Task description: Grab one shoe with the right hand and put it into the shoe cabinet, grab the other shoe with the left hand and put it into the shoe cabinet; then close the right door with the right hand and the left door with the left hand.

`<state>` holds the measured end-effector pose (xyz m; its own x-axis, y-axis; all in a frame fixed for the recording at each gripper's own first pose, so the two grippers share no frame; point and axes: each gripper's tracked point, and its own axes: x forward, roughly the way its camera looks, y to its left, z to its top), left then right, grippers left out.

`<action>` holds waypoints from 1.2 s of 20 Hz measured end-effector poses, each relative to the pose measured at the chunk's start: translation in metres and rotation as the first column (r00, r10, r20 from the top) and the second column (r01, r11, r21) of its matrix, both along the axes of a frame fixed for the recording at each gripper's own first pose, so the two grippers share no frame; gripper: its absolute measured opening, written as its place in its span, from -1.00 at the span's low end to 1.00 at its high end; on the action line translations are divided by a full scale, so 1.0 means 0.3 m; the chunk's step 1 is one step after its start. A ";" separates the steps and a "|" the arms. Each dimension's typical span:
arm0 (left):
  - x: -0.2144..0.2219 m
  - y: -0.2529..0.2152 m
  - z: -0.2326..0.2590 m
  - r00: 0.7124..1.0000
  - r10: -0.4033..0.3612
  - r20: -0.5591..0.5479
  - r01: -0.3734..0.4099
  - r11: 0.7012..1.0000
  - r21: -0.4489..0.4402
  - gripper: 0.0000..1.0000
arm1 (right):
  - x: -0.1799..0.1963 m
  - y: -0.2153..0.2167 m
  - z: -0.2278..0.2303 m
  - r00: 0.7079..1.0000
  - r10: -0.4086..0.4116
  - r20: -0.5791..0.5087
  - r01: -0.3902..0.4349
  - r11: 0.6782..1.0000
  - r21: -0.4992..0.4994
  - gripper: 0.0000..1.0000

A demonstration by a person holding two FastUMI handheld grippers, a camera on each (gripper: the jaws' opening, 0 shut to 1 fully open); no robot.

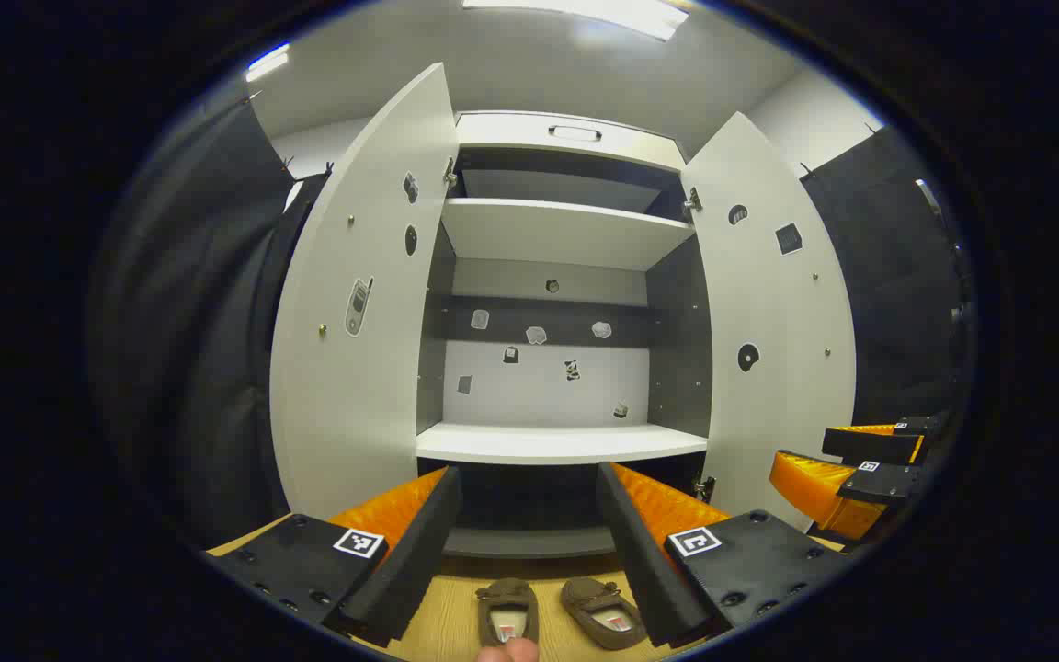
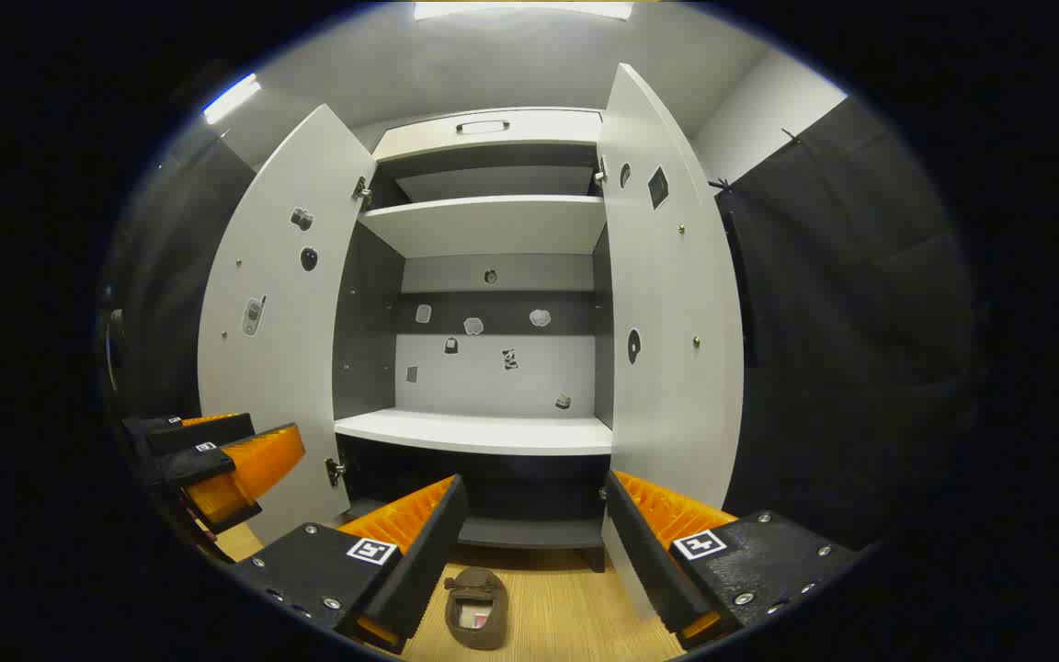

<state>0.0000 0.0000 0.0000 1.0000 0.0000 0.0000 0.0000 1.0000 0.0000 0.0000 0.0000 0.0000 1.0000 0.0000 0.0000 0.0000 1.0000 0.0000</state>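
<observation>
Two brown slip-on shoes lie side by side on the wooden floor in front of the open shoe cabinet: one shoe (image 1: 507, 611) on the left, the other shoe (image 1: 605, 613) on the right. My left gripper (image 1: 528, 471) hangs open above them, holding nothing. In the right gripper view one brown shoe (image 2: 474, 596) lies below my right gripper (image 2: 534, 480), which is open and holds nothing. The right gripper (image 1: 847, 464) also shows at the right edge of the left gripper view. The left gripper (image 2: 217, 460) shows at the left edge of the right gripper view.
The white cabinet stands with its left door (image 1: 355, 303) and right door (image 1: 768, 322) swung wide open. Its lower shelf (image 1: 557, 443) and upper shelf (image 1: 557, 230) are bare, with a dark bottom compartment (image 1: 529, 506) near the floor. Black cloth walls flank both sides.
</observation>
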 end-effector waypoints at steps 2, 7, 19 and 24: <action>-0.002 0.002 -0.001 1.000 0.003 -0.003 -0.003 1.000 -0.002 0.93 | -0.001 -0.010 -0.004 1.000 -0.009 -0.004 0.009 1.000 0.018 0.87; -0.003 0.015 0.003 1.000 0.008 0.001 -0.008 1.000 -0.003 0.94 | -0.005 -0.020 0.004 1.000 -0.025 0.004 0.025 0.999 0.028 0.87; -0.007 0.075 0.004 0.999 0.035 0.009 -0.035 0.999 -0.006 0.87 | -0.003 0.016 0.026 1.000 -0.020 0.024 0.020 0.999 0.027 0.87; -0.011 0.086 0.006 0.999 0.038 0.012 -0.038 0.999 0.000 0.93 | -0.001 0.028 0.034 0.999 -0.019 0.029 0.018 0.999 0.028 0.87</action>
<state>-0.0032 0.0257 0.0018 0.9992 0.0380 0.0118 -0.0380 0.9993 -0.0004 -0.0003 0.0083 0.0101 0.9994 -0.0190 0.0287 0.0182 0.9994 0.0280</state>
